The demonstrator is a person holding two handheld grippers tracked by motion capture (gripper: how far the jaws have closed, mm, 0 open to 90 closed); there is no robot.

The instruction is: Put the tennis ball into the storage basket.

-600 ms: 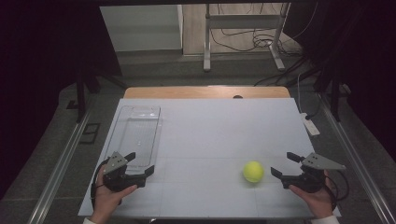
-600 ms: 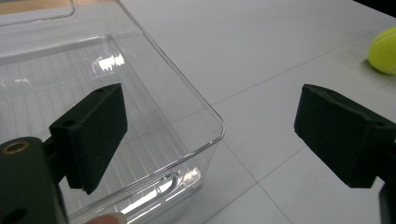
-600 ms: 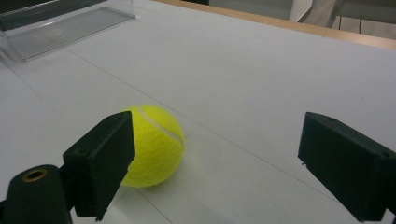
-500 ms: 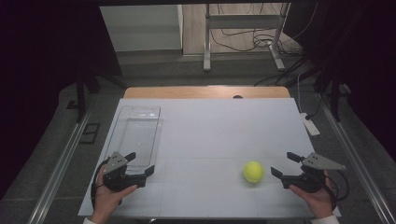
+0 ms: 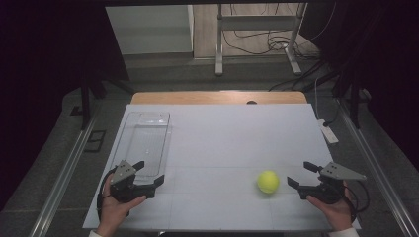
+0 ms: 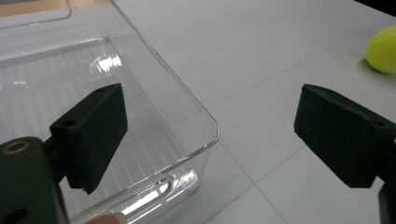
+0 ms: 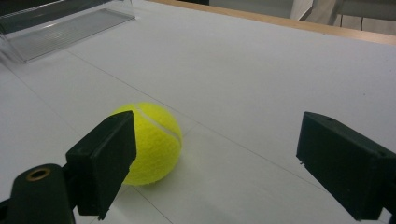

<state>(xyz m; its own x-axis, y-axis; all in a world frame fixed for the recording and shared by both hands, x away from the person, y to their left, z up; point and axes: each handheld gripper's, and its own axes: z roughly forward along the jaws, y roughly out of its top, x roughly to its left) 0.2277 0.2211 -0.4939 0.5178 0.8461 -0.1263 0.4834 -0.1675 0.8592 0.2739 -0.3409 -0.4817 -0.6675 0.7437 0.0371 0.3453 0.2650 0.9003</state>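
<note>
A yellow tennis ball (image 5: 268, 181) lies on the white table top (image 5: 232, 138) near the front right. My right gripper (image 5: 298, 174) rests just right of it, open, jaws pointing at the ball without touching it. In the right gripper view the ball (image 7: 152, 142) sits just ahead of the left jaw of the right gripper (image 7: 215, 158), outside the gap. A clear empty plastic tray (image 5: 146, 140) stands at the left. My left gripper (image 5: 150, 171) is open at the tray's near corner. In the left gripper view the left gripper (image 6: 210, 135) straddles the tray's corner rim (image 6: 163, 61), and the ball (image 6: 384, 49) lies far right.
The table's wooden far edge (image 5: 217, 97) borders the white top. A small white device (image 5: 327, 132) lies at the right edge. Metal stand legs (image 5: 257, 44) and cables are on the floor beyond. The tray (image 7: 70, 28) lies far left in the right gripper view.
</note>
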